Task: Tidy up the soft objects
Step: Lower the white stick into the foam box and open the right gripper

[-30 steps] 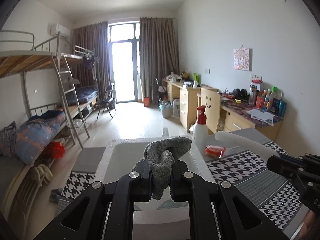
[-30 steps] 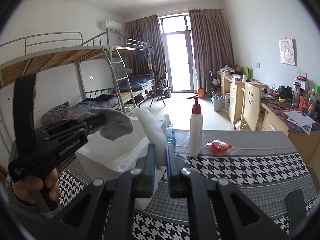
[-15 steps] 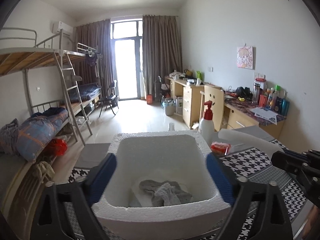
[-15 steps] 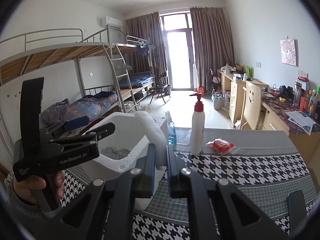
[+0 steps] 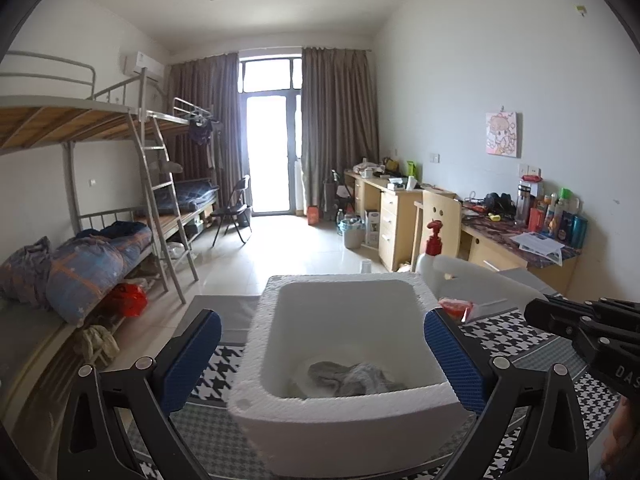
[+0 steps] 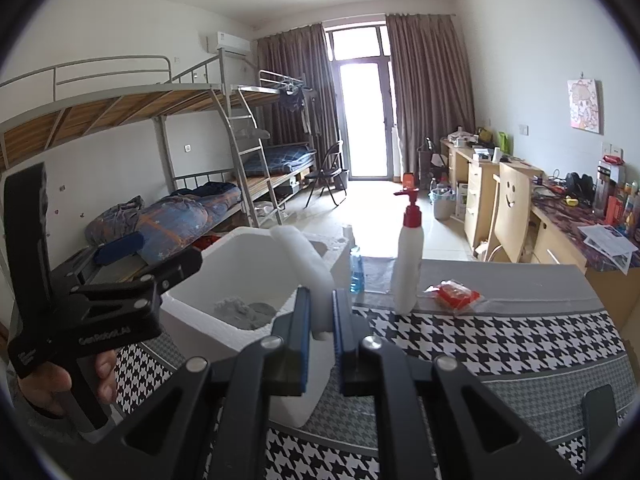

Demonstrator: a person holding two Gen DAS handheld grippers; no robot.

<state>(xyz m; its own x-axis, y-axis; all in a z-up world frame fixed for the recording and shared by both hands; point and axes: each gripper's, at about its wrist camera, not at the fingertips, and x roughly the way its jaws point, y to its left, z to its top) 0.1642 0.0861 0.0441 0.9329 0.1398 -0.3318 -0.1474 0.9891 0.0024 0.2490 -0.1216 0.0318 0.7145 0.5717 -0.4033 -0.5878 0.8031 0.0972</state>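
A white foam box [image 5: 340,408] stands on the houndstooth tablecloth. A grey cloth [image 5: 348,376] lies crumpled on its bottom; it also shows in the right wrist view [image 6: 244,312]. My left gripper [image 5: 320,348] is open and empty, its blue pads [image 5: 192,356] spread on either side of the box. My right gripper [image 6: 320,312] is shut on a white foam sheet [image 6: 304,260] that curves up over the box's right wall [image 6: 320,380]. The left gripper shows at the left in the right wrist view [image 6: 120,296].
A white pump bottle with a red top [image 6: 408,256], a small blue bottle [image 6: 356,268] and a red packet [image 6: 456,292] stand on the table behind the box. Bunk beds line the left wall, desks the right.
My left gripper opened and let the grey cloth drop into the foam box, then drew back a little. My right gripper kept its hold on the foam sheet.
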